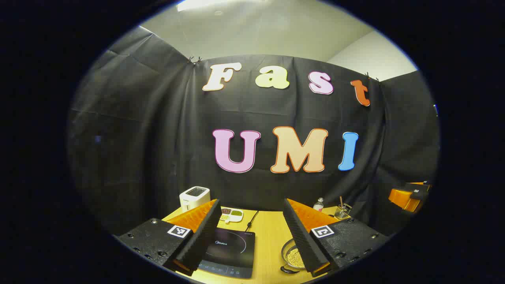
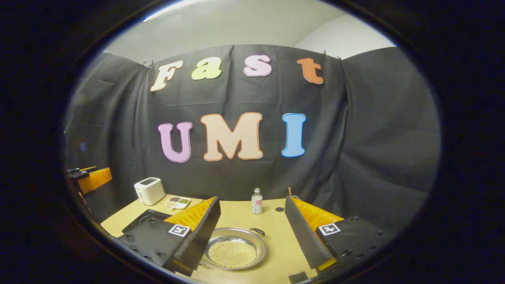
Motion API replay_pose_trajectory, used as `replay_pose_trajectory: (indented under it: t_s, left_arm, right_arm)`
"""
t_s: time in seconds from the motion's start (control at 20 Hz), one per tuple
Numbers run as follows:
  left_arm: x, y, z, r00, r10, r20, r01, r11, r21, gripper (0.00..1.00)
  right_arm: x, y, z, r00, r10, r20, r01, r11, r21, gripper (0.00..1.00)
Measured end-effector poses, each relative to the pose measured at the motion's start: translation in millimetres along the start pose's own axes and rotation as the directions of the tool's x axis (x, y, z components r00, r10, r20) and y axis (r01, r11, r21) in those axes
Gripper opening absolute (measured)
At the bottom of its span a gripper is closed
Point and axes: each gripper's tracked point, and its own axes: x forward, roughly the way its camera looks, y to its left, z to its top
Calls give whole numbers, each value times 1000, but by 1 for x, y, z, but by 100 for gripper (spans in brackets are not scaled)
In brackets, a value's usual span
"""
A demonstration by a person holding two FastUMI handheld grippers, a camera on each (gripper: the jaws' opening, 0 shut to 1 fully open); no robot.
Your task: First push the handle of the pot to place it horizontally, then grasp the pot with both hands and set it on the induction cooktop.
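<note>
The pot (image 2: 233, 248) sits on the tabletop (image 2: 272, 221) beside the induction cooktop (image 1: 230, 252), my left tool (image 1: 252, 240) and right tool (image 2: 252, 236) both wide open, empty; a hard handle shove could spill its contents.

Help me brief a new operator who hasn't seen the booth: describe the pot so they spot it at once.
Start at the wooden table in front of the black cloth wall. The pot sits toward its near edge, right of the black induction cooktop and in front of the small clear bottle. It is the only shallow round metal vessel there, with a perforated-looking base and dark handles on its rim.
</note>
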Motion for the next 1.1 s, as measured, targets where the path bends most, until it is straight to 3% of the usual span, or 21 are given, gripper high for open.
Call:
replay_pose_trajectory:
  t_s: [0.65, 1.1]
  left_arm:
    - [-16, 32, -13, 998, 45, -32, -45, 999, 27, 92]
    - [-17, 38, -14, 999, 31, -33, -30, 999, 33, 92]
  right_arm:
    - [-6, 3, -18, 999, -17, -50, 20, 999, 46, 98]
    - [-12, 9, -23, 997, -30, -66, 33, 999, 39, 96]
